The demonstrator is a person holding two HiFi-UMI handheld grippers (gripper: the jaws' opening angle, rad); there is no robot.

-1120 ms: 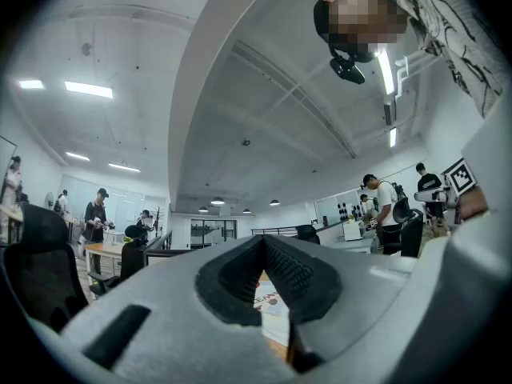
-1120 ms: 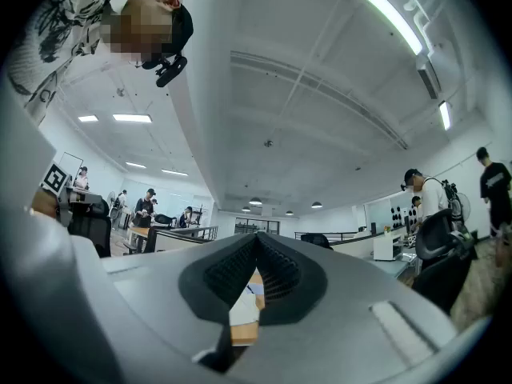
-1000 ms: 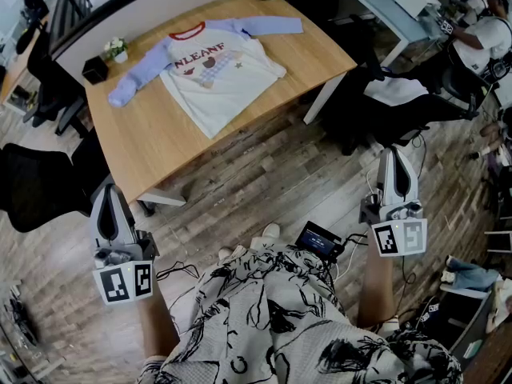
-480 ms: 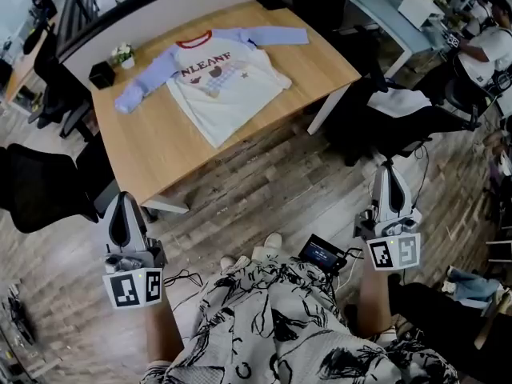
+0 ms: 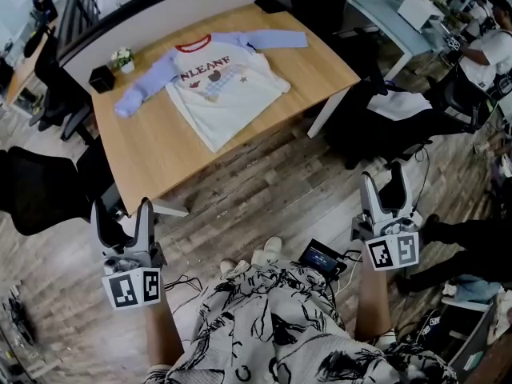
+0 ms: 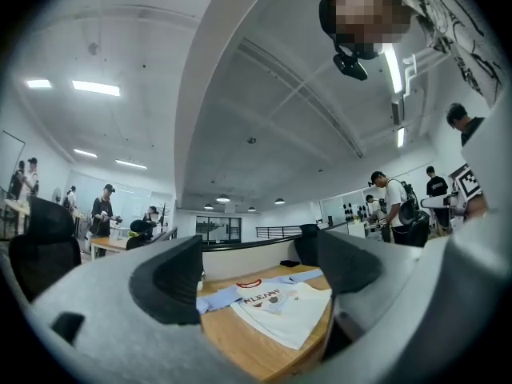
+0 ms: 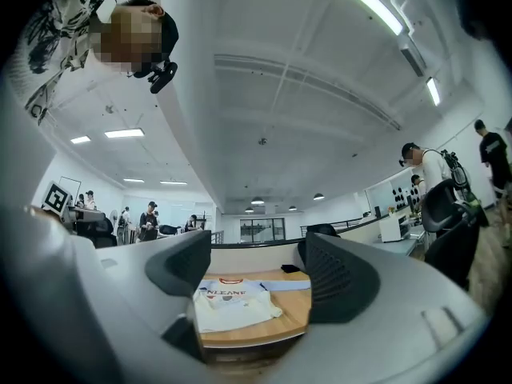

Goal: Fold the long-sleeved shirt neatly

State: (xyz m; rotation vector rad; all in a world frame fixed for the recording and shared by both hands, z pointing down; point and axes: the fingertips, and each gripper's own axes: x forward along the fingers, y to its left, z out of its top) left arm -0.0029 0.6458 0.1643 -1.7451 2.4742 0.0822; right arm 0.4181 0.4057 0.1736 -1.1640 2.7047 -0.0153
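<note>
The left tongs (image 5: 122,217) and right tongs (image 5: 382,184) sit low in the head view, on either side of my patterned top (image 5: 272,326). Both have just been opening, and their jaws now stand wide apart with nothing between them. Through each gap I see only the far-off long-sleeved shirt (image 5: 216,78), and the tongs' own bodies cut off the near part of the wooden surface (image 5: 160,162). The shirt lies flat, face up, in the upper middle of the frame on that surface, blue sleeves spread sideways, well apart from both tongs. Its chest print is too small to read for sure. A small potted plant (image 5: 122,56) and a black box (image 5: 101,76) stand near the left sleeve. A dark thing (image 5: 268,5) at the far edge is unclear.
</note>
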